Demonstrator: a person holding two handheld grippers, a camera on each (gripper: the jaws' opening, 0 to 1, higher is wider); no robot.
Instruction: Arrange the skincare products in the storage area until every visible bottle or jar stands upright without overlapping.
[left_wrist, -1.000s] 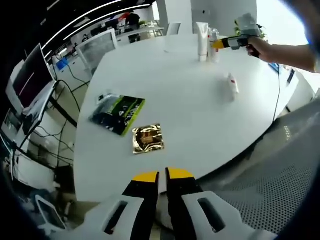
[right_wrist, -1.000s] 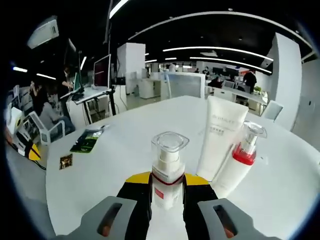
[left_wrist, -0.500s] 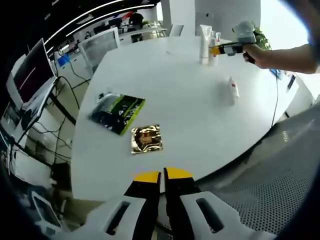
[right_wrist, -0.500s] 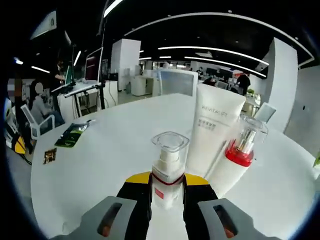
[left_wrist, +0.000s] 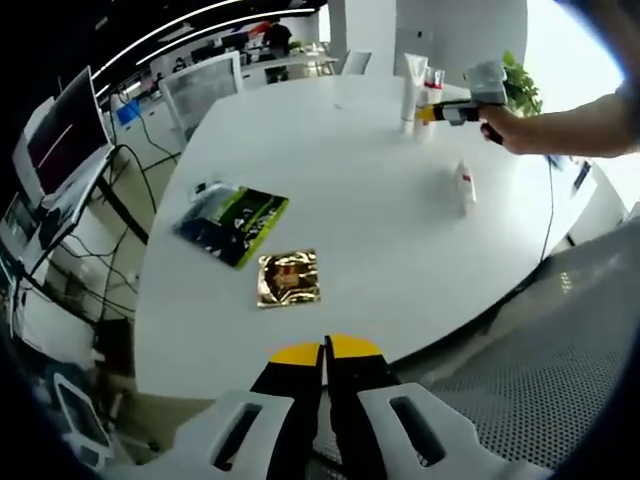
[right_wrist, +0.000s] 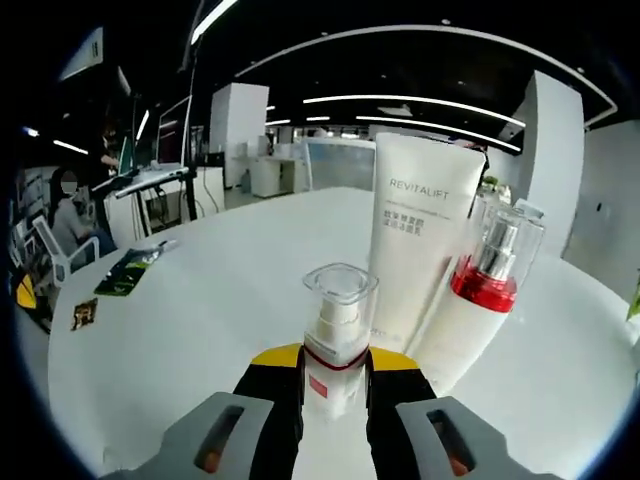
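A: Item one, the right tongs (right_wrist: 334, 372)?

B: Pinching a small pump bottle (right_wrist: 336, 338) with a clear cap and a red band, held upright between the yellow-tipped jaws. Seen from the left gripper view, the same right tongs (left_wrist: 432, 113) sit at the far side of the white tabletop (left_wrist: 370, 230), with a hand (left_wrist: 507, 128) on the grip.

A: What stands next to that bottle?

B: A tall white tube (right_wrist: 416, 242) marked REVITALIFT, standing on its cap, and just to its right a red-collared pump bottle (right_wrist: 483, 297) with a clear cap, leaning against or touching the tube; I cannot tell which. Both are just beyond the held bottle.

A: Item two, the left tongs (left_wrist: 323, 356)?

B: Pressed together, nothing between them, held low past the near edge of the tabletop.

A: Anything loose on the tabletop?

B: One small white bottle (left_wrist: 464, 184) with a red mark, lying on its side, well apart from the standing group and nearer the right edge. Nearer the left tongs, a green-and-black packet (left_wrist: 233, 221) lies flat, with a gold foil sachet (left_wrist: 287, 278) just beside it.

A: Surroundings?

B: Open office: monitors (left_wrist: 60, 150) on the left, cables running below them, a potted plant (left_wrist: 519, 85) behind the hand.
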